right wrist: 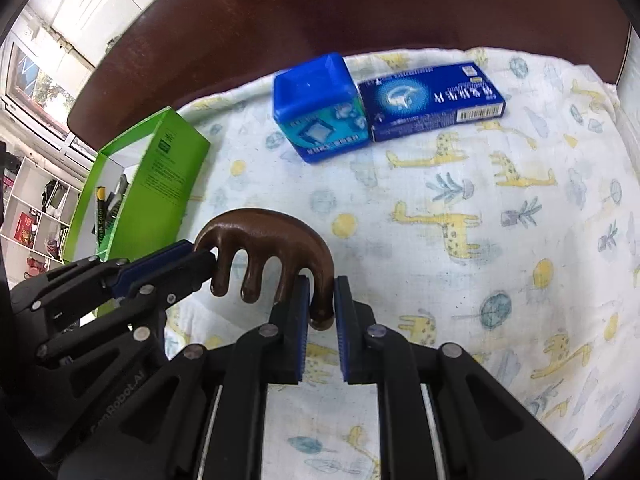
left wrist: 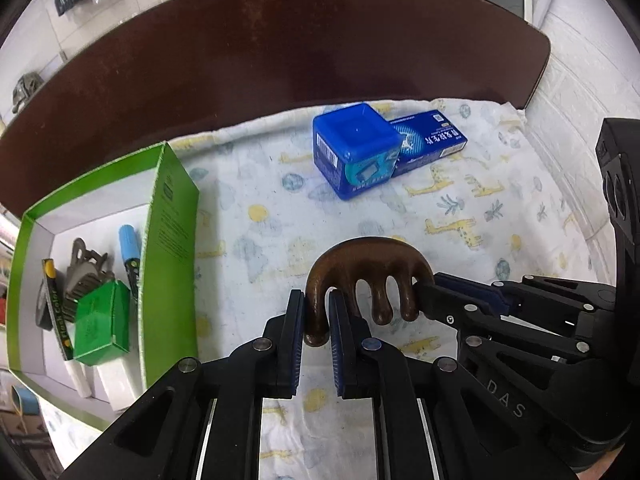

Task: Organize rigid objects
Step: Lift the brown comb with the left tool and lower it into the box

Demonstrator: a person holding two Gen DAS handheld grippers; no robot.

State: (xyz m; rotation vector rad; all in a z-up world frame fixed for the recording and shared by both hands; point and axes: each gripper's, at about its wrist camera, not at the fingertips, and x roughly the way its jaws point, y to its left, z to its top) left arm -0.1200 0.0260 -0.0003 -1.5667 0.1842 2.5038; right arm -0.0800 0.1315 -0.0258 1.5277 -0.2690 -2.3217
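A brown wooden comb with several thick prongs hangs just above the giraffe-print cloth, held at both ends. My left gripper is shut on its left end prong. Coming in from the right, my right gripper is shut on the other end prong. In the right wrist view the comb sits in the right gripper, and the left gripper clamps its far end. An open green box stands at the left.
The green box holds a small green carton, a blue marker, a hair clip and a pen. A blue cube box and a flat blue box lie at the back. A dark brown board rises behind the cloth.
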